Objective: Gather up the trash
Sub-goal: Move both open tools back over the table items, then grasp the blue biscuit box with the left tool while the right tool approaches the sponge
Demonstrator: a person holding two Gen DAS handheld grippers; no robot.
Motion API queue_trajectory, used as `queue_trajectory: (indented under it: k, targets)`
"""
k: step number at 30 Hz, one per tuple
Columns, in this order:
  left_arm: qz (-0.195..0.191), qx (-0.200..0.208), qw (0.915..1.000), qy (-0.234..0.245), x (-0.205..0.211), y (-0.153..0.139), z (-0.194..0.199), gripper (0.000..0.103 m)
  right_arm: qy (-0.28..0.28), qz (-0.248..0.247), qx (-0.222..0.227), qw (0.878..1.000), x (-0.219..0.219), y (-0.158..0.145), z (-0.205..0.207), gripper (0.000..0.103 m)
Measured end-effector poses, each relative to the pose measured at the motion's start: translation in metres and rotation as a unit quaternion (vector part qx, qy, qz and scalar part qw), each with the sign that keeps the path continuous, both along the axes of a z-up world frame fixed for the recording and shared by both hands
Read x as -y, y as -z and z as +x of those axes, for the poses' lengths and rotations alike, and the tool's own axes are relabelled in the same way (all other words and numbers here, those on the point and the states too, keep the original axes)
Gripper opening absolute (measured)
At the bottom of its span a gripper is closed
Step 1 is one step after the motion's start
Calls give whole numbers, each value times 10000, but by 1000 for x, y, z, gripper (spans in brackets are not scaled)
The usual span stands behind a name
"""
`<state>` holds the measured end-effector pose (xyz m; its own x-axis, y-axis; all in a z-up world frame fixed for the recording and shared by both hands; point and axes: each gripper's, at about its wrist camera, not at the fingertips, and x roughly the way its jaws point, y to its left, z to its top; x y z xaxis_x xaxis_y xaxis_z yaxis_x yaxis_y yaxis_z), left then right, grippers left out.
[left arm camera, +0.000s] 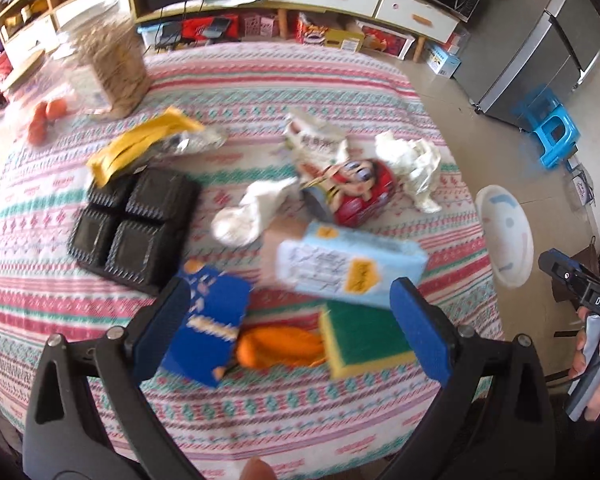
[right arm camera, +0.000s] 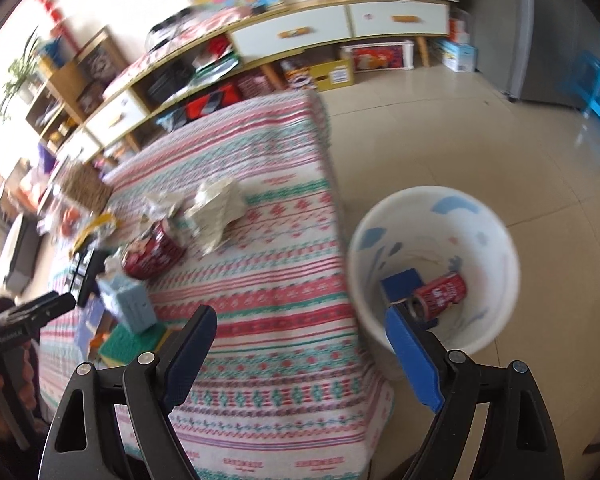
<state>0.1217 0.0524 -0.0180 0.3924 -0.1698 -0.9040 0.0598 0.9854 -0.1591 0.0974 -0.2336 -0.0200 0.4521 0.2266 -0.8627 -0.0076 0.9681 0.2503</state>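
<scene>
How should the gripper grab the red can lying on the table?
The red can lies on its side between crumpled paper and a tissue. Probably best to come down from above and pinch across the round middle, fingers on the curved sides. The open left gripper looks wide enough. Mind the blue box just in front.

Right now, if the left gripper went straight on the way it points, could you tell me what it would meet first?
Probably the pale blue tissue pack: it lies straight ahead of the open left gripper, beyond the green-and-yellow sponge and orange cloth below the jaws. Depth is unclear.
</scene>
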Motion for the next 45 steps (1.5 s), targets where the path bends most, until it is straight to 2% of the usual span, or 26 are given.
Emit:
queue_trajectory:
  k: [11,22,25,28,29,30,33,34,45]
  targets:
    - [-128,-390,9991,-109,-56,28,-20,99,-879,-227,-148,9958,-76,14,-10,88]
    - [-7,-566,9977,363,-62,56,-43,99,-1381,-317,-224,9897,-128,23,-16,89]
    - [87,-522,9979,367,-63,61,-43,93,-1445,-252,-234,9889,-137,25,-15,89]
    - [120,-516,9981,324,-65,66,-40,77,-1491,-201,-225,9884,-147,26,-15,95]
    - [127,-520,9981,315,-64,68,-39,67,-1502,-189,-213,9882,-151,27,-15,96]
    - [129,-519,9981,311,-63,70,-38,63,-1521,-175,-196,9880,-156,28,-15,96]
    - [159,-405,9987,270,-60,71,-39,63,-1573,-125,-185,9873,-168,30,-16,98]
    - [159,-348,9990,251,-60,68,-41,63,-1583,-116,-183,9872,-170,31,-16,103]
    - [-49,6,10000,-56,-82,44,-62,62,-1704,-306,-132,9848,-209,46,-12,103]
